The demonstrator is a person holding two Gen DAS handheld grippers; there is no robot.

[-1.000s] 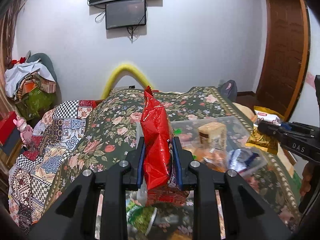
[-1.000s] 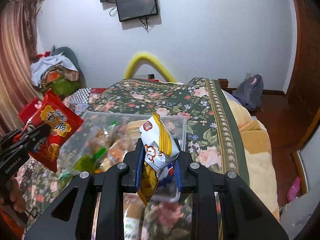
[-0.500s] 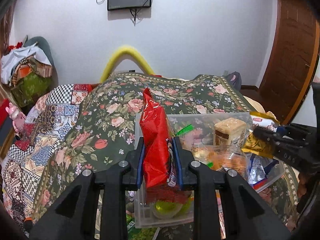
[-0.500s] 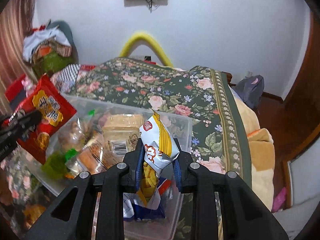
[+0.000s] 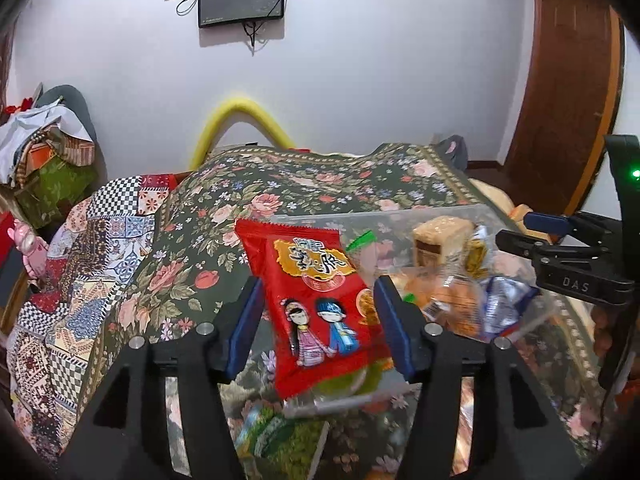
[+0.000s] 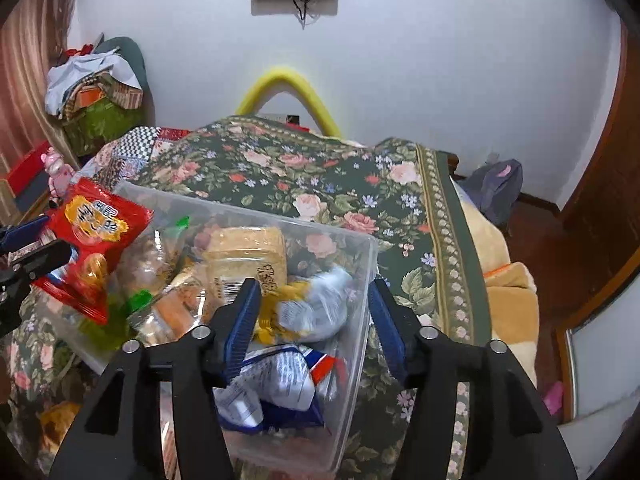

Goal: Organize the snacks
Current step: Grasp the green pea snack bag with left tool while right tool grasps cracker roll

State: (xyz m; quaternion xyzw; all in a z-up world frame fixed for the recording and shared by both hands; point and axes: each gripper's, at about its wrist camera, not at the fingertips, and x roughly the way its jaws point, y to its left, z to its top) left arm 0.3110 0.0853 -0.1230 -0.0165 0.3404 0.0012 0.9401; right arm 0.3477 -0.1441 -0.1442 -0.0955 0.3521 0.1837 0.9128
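Observation:
A clear plastic bin (image 6: 362, 280) with several snack packs sits on the floral bedspread. My left gripper (image 5: 320, 320) is open; a red snack bag (image 5: 320, 304) with cartoon figures lies loose between its jaws, over the bin's left end (image 5: 360, 398). It also shows in the right wrist view (image 6: 94, 240). My right gripper (image 6: 312, 322) is open above the bin's right end. A white and yellow snack pack (image 6: 316, 310), blurred, is loose between its jaws inside the bin. The right gripper shows in the left wrist view (image 5: 532, 232), open.
A biscuit pack (image 6: 248, 256) and orange packs (image 5: 456, 308) fill the bin. A green packet (image 5: 288, 436) lies on the bedspread (image 5: 280, 192) below the bin. A patchwork quilt (image 5: 80, 280) lies left. A wooden door (image 5: 568, 80) stands right.
Both grippers have opened. The red bag has turned flat and come loose from the left jaws. The white and yellow pack has dropped from the right jaws into the bin.

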